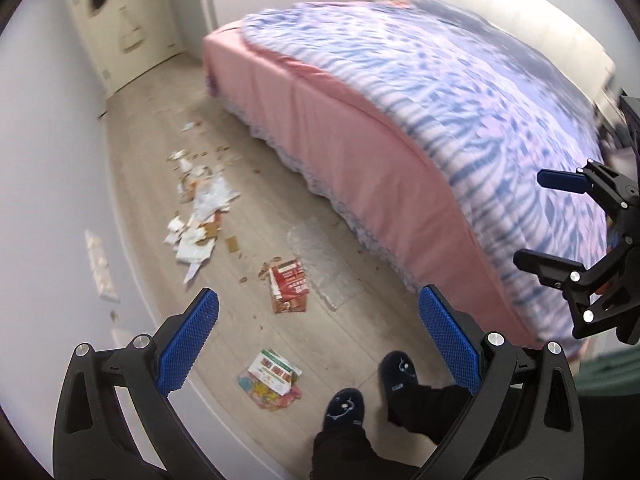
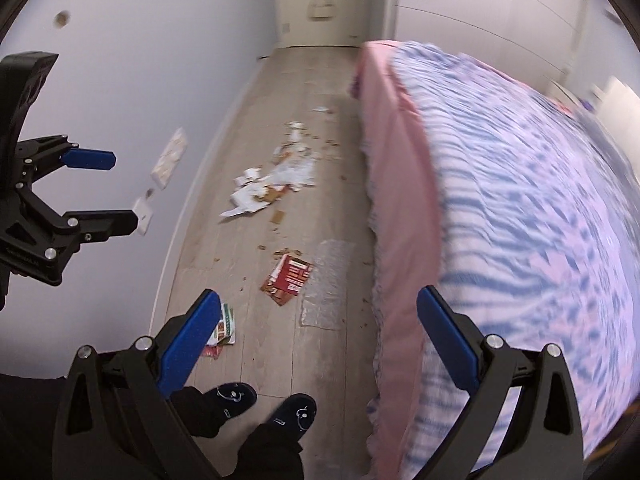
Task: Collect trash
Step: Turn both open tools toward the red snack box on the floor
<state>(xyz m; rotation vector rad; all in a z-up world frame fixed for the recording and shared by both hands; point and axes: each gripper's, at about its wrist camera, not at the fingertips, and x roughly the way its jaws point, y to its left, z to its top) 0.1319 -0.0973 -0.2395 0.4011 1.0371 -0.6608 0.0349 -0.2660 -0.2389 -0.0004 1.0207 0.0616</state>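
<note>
A: How far are you with the trash?

B: By my judgement you are only at the start. Your left gripper [image 1: 318,340] is wide open and holds nothing, and your right gripper [image 2: 318,338] is wide open and empty too. Both hang above the floor [image 1: 152,136], well apart from any trash.

A: Where does the trash lie?

B: All of it is on the floor, in the strip between the wall [image 1: 48,140] and the bed [image 1: 360,140]. Closest to your slippers [image 1: 344,408] lies a colourful wrapper [image 1: 270,380]. A little further is a red package [image 1: 289,286], and just beside it a clear plastic sheet [image 1: 320,264]. Further still you have a pile of torn paper [image 1: 200,220], with small brown crumbs scattered around.

A: Can you read any label?

B: No. The red package has white print on it, but it is too small and blurred to read. I see no bin or bag in either view.
</note>
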